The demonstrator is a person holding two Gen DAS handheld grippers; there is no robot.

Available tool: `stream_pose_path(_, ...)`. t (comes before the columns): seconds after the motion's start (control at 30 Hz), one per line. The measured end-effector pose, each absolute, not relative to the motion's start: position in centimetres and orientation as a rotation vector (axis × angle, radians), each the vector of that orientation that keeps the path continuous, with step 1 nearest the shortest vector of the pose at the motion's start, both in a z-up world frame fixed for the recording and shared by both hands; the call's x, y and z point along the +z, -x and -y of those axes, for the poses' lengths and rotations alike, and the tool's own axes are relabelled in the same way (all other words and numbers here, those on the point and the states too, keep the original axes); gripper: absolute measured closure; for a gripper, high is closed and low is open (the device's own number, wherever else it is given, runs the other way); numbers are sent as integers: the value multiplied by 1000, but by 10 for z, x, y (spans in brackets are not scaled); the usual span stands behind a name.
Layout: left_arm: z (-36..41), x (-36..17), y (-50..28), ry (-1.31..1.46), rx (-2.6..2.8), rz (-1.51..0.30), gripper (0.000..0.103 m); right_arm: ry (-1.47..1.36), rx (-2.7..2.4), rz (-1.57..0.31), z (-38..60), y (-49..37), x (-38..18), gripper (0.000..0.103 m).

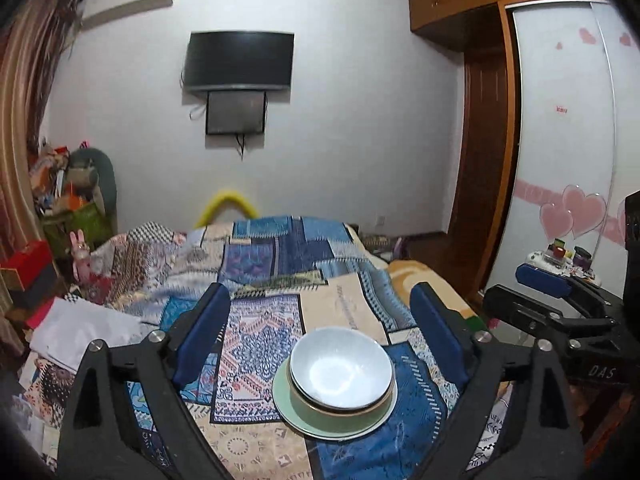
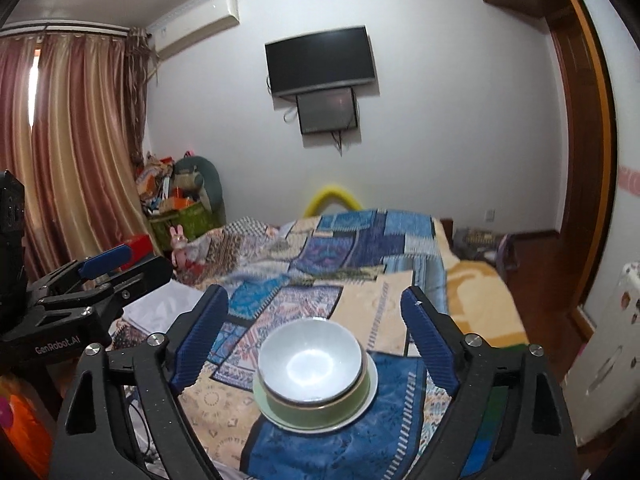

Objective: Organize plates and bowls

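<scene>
Far left in the right wrist view: striped pink-and-cream curtains (image 2: 76,128), then a cluttered pile of bags and boxes (image 2: 176,200) in the corner. Nearer, the left gripper (image 1: 320,328), jaws spread wide with nothing between the blue pads (image 1: 202,336), raised above the bed. On the patchwork blue-and-beige bedspread (image 1: 264,264), centred between the jaws in both views: a white ceramic bowl (image 1: 340,368) nested in an olive-green bowl (image 1: 320,414), both stacked on a pale green plate (image 1: 288,404). Stack upright, touched by neither gripper. Above, on the white wall, a black flat screen (image 1: 240,60). Right gripper (image 2: 316,332) likewise wide open, empty, clear of the stack. Rightmost, a wooden wardrobe with white sliding doors (image 1: 560,120).
</scene>
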State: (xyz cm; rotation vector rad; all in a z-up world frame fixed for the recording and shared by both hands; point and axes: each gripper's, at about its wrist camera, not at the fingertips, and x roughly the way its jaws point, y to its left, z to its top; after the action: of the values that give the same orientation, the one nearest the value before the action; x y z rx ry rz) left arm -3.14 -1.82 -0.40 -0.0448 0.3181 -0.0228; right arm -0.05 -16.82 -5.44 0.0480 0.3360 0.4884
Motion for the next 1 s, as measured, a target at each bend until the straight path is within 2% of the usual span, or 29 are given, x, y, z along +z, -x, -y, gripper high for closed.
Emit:
stream_pose_path(0.07,18,-3,36,46,-21,-301,6,-50,480,-309,169,4,-52,2)
stream_pose_path(0.13,17,-2,39,53,-16,-287,3,-52,475,-284,169,7,-50,1)
stream_pose_path(1.0,14,-8,46,67,-22,-277,0,-37,485,-263,166,17,-53,0)
